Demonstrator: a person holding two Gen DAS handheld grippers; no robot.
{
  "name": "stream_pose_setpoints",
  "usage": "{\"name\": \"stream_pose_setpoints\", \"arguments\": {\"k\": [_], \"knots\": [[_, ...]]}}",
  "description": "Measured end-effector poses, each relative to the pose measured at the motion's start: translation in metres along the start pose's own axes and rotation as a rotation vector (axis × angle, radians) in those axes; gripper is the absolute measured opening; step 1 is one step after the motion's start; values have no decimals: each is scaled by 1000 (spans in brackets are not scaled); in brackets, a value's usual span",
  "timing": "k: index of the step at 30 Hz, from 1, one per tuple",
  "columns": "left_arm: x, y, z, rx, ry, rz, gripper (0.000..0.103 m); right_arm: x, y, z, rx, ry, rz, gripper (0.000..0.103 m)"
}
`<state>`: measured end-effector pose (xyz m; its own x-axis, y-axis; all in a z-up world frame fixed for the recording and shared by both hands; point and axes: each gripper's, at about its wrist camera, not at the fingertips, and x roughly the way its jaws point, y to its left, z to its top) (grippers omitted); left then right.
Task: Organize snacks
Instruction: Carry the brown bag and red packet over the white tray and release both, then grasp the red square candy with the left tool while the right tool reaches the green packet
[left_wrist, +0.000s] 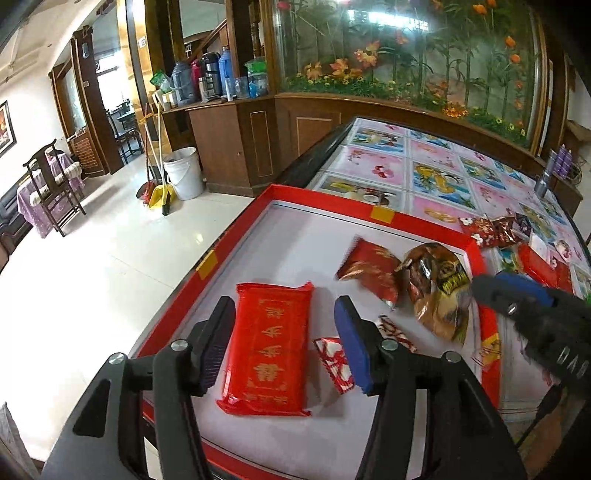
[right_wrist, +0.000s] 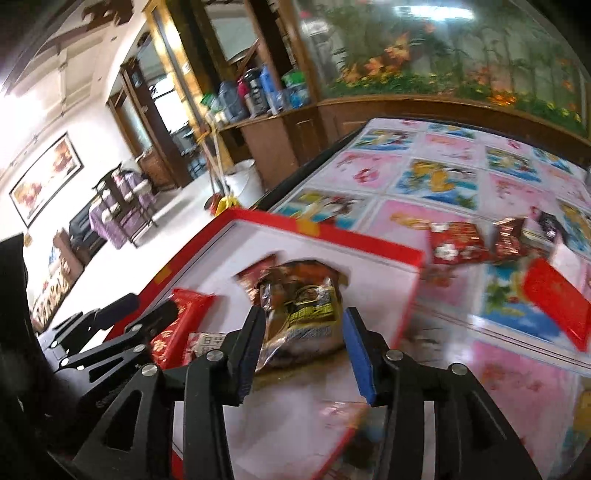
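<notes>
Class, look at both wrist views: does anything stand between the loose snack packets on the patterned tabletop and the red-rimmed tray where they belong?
Only the tray's own raised red rim stands between the loose packets on the tabletop and its white floor. They must be lifted over it.

Daylit interior, bright overall. Left wrist view is sharp: the flat red packet (left_wrist: 267, 349) and the red-rimmed tray (left_wrist: 325, 201) read crisply, with soft short shadows under the packets. Only the right gripper (left_wrist: 517, 295) at the right edge is smeared. The white floor tiles (left_wrist: 103, 266) run near blown-out, and the aquarium glass (left_wrist: 406, 48) carries a white reflected glare patch at top. Right wrist view is motion-blurred throughout: the brown snack bag (right_wrist: 299, 314), the tray's right edge and the patterned tablecloth (right_wrist: 443, 177) are streaked, and the wall at upper left is overexposed. Both views show heavy fisheye bending and dark vignette corners.
</notes>
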<state>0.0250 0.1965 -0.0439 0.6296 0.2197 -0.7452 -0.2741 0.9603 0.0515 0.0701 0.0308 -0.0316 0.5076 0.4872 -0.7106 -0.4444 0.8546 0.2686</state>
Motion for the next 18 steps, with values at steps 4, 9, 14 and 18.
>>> {"name": "stream_pose_setpoints", "arguments": {"k": [4, 9, 14, 18], "knots": [[-8, -13, 0, 21, -7, -5, 57, -18, -32, -3, 45, -30, -39, 45], [-15, -38, -1, 72, -9, -23, 62, -44, -86, -11, 141, -68, -84, 46], [-20, -76, -7, 167, 13, -75, 68, -74, -144, -24, 237, -104, -146, 46], [-31, -114, -14, 264, 8, -118, 75, -103, -196, -39, 325, -139, -209, 48]]}}
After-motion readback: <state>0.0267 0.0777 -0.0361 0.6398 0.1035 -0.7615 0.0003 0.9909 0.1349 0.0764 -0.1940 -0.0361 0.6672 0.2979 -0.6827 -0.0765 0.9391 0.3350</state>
